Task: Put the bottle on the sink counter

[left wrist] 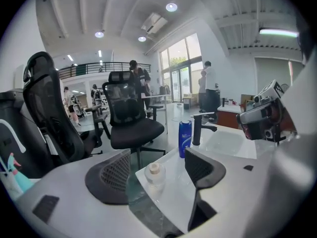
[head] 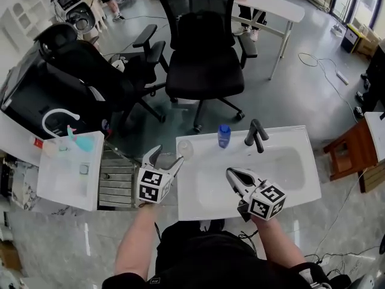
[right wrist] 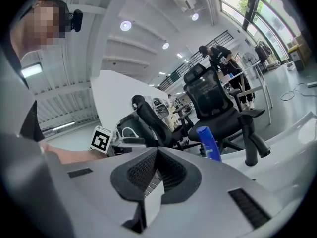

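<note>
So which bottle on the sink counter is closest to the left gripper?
The small clear bottle, at the left corner, just ahead of the left gripper and its open fingers; the blue bottle stands farther, by the faucet.

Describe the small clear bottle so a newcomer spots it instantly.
Find the white sink counter with the black faucet. At its far left corner, ahead of the open left hand-held gripper, stands a squat clear bottle with a tan cap, unlike the taller blue bottle beside the faucet.
</note>
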Tool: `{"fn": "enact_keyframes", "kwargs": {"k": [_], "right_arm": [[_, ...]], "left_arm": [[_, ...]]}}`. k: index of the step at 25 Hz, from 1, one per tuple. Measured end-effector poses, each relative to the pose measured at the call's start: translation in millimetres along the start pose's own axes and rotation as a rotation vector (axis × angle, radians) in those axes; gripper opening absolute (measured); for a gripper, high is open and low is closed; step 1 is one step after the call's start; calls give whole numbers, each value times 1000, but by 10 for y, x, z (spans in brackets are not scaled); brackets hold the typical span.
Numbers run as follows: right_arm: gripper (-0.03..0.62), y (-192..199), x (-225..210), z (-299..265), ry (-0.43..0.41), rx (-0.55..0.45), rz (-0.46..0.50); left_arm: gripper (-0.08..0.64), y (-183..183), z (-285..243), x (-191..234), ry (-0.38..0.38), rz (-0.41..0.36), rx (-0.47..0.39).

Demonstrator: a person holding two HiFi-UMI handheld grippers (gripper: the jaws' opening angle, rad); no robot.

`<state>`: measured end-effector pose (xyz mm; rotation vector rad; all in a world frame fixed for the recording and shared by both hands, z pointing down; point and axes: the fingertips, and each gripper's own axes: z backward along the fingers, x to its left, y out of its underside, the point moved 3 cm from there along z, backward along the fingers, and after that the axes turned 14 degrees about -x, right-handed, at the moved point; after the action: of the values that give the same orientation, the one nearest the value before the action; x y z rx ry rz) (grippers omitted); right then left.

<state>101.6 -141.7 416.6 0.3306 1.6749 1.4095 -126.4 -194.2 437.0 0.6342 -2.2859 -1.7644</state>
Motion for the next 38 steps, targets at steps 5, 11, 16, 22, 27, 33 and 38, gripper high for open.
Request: {"fn": "enact_keyframes", "kwargs": {"k": [5, 11, 16, 22, 27, 33, 38], "right_arm": [[15, 17, 24, -11, 7, -25, -6], [14, 51, 159, -121, 12, -27, 16], [14, -49, 429, -341, 12, -36, 74], [14, -95, 915, -858, 56, -96, 104], [14, -365, 1172, -1168, 92, -158, 238], [14, -760, 1226, -1033, 138, -197, 351], [14, -937, 1270, -1025, 130, -163, 411]], "left_arm": [[291, -289, 267, 33, -32, 75, -104], [87, -756, 577, 59, 55, 132, -244], [14, -999, 929, 145, 124, 96, -324], [8, -830, 1280, 595, 162, 101, -338], [6, -821, 1493, 1228, 121, 42, -330], [6, -937, 1508, 1711, 97, -13, -335], [6, -1257, 1407, 1764, 66, -18, -364]]}}
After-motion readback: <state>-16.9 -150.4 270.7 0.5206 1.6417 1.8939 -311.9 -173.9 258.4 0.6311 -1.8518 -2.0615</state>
